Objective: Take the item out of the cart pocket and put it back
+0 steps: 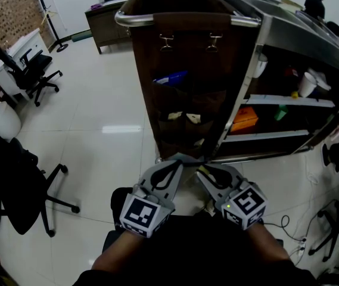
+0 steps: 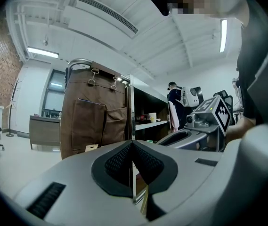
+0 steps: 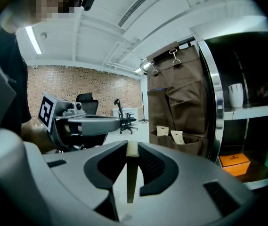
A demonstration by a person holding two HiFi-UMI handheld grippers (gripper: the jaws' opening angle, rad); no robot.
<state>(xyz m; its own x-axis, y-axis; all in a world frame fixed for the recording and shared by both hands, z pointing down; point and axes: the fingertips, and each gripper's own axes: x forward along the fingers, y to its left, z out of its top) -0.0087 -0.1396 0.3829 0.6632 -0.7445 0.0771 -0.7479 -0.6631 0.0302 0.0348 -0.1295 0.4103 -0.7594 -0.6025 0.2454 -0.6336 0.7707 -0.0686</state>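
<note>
Right gripper (image 3: 132,150): jaws pinching a thin cream item (image 3: 131,182), seen edge-on, possibly a flat packet.
Left gripper (image 2: 133,147): jaws pressed together, tips close beside the right jaws.
Brown cart pocket (image 3: 175,144): ahead of both jaws, apart from them, holding cream packets (image 3: 177,136).

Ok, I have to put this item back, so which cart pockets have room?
The top pocket beside the blue item shows nothing sticking out, so it is likely free. The row below is crowded with cream packets. Bare floor lies between the cart and the office chair.
</note>
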